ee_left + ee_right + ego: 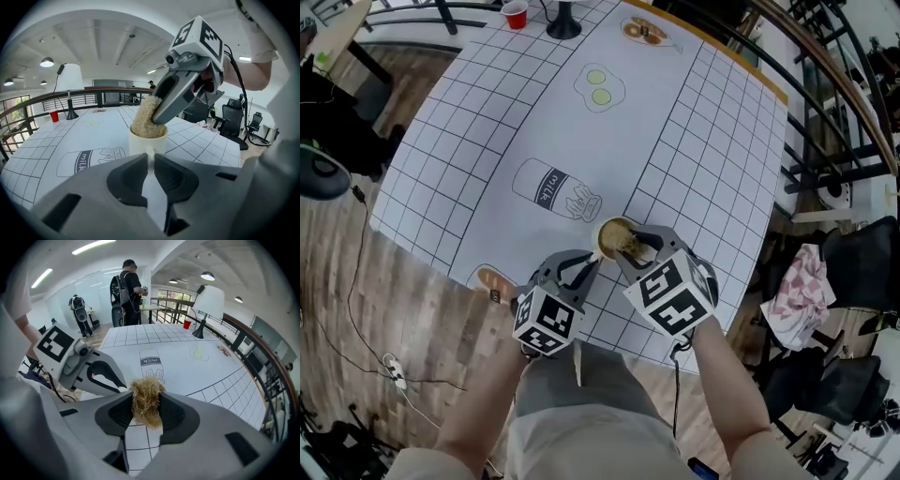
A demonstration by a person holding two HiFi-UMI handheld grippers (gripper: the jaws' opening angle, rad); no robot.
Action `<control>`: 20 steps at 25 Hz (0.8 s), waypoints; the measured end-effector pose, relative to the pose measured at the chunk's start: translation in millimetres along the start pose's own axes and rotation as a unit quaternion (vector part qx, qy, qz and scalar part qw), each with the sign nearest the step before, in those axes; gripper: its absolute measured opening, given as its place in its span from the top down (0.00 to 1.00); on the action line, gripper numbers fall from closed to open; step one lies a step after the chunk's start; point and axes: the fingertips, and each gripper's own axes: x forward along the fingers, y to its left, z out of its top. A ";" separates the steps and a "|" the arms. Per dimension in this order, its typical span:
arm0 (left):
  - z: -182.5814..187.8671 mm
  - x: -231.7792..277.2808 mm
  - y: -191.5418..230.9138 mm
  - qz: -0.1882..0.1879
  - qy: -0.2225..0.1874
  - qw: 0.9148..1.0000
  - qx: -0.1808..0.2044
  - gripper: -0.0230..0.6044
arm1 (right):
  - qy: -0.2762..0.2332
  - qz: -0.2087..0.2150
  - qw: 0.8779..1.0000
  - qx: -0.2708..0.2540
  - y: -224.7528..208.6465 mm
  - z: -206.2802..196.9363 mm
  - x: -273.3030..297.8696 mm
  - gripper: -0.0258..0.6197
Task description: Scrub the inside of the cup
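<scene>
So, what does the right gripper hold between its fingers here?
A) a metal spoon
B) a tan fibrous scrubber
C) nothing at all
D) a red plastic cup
B: the right gripper view shows the right gripper shut on a tan fibrous scrubber, and the left gripper view shows the scrubber reaching into the cup.
</scene>
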 end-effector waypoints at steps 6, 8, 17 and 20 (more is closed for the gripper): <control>-0.3 -2.5 1.7 -0.002 -0.012 1.000 0.010 0.88 | 0.068 0.017 0.997 -0.017 4.9 -8.7 33.0 0.75; 0.2 -1.3 2.2 -0.001 -0.013 1.000 0.017 0.88 | 0.085 0.022 0.996 -0.012 4.1 -12.5 39.8 0.76; -0.1 -2.2 6.0 -0.015 -0.021 1.000 0.005 0.88 | 0.038 0.104 0.990 0.082 8.6 2.0 4.1 0.76; 1.3 -0.3 4.1 -0.020 -0.020 1.000 0.013 0.88 | 0.022 0.081 0.995 0.058 4.9 11.5 -18.7 0.76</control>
